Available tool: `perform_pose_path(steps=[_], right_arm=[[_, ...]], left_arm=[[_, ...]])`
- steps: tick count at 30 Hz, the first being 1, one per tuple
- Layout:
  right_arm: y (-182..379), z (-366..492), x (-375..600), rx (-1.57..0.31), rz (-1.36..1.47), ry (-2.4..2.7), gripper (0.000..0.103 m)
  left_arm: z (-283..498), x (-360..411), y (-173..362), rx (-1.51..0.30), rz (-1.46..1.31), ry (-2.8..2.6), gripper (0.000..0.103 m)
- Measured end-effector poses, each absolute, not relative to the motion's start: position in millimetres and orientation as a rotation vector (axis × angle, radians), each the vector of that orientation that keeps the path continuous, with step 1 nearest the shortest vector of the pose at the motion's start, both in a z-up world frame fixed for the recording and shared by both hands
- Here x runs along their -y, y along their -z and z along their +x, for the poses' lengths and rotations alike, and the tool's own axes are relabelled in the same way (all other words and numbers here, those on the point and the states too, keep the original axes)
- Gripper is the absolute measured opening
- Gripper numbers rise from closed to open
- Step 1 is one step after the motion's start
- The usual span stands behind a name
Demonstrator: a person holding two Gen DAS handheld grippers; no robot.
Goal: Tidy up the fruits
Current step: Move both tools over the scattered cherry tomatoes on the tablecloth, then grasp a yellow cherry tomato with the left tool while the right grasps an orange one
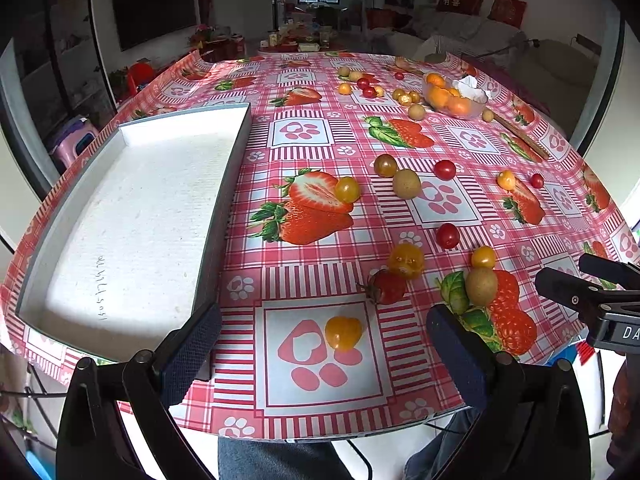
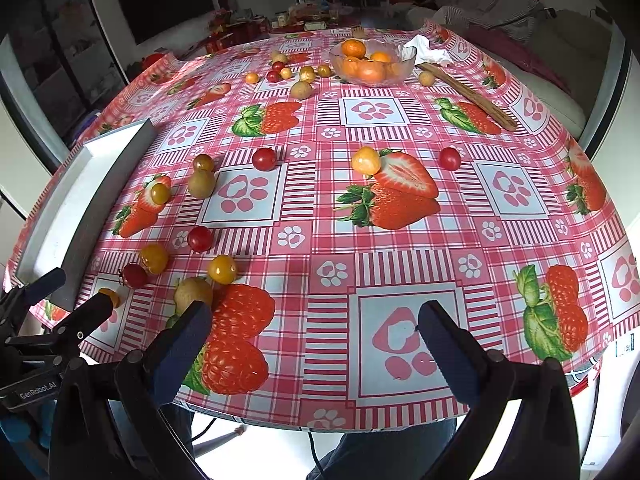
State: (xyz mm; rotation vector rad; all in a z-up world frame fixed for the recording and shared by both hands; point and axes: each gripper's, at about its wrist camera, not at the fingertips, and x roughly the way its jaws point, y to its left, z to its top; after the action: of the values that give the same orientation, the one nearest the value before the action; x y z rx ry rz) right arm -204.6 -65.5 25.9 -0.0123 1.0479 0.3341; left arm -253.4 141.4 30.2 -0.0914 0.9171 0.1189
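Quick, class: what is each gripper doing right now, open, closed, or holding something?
Left gripper: open, holding nothing, above the yellow tomato.
Right gripper: open, holding nothing, over the tablecloth.

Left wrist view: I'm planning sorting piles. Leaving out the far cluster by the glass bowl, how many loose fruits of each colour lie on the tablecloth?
Red fruits: 4
Yellow or orange fruits: 5
Olive-brown fruits: 3
Total: 12
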Motion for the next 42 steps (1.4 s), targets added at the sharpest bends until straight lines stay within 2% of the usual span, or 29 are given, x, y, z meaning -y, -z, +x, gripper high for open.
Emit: perform_pose_path(steps=[24, 35, 36, 38, 42], right_arm=[[-22.7, -204.9, 69.3, -1.057, 0.000, -0.338, 0.103], [-19.4, -179.4, 86.9, -1.048, 0.027, -0.275, 0.103], [-18.9, -174.3, 86.5, -1.046, 0.025, -0.269, 0.103], [-18.0, -162.8, 85.4, -1.041, 0.023, -0.264, 0.103], [-16.2, -138.8, 78.1, -1.029, 0.010, -0.257, 0.101]], left_arm=[[-248.7, -124.4, -25.7, -0.941, -0.006, -0.179, 0.103], [-245.5, -117.3, -18.0, -0.936, 0.015, -0.185, 0.103], [-244.7, -116.2, -17.7, -0.936, 0.019, -0.184, 0.101], [-242.6, -114.2, -16.0, -0.946, 0.029, -0.184, 0.088], [-238.7, -113.6, -9.4, -0.976, 0.015, -0.184, 0.085]])
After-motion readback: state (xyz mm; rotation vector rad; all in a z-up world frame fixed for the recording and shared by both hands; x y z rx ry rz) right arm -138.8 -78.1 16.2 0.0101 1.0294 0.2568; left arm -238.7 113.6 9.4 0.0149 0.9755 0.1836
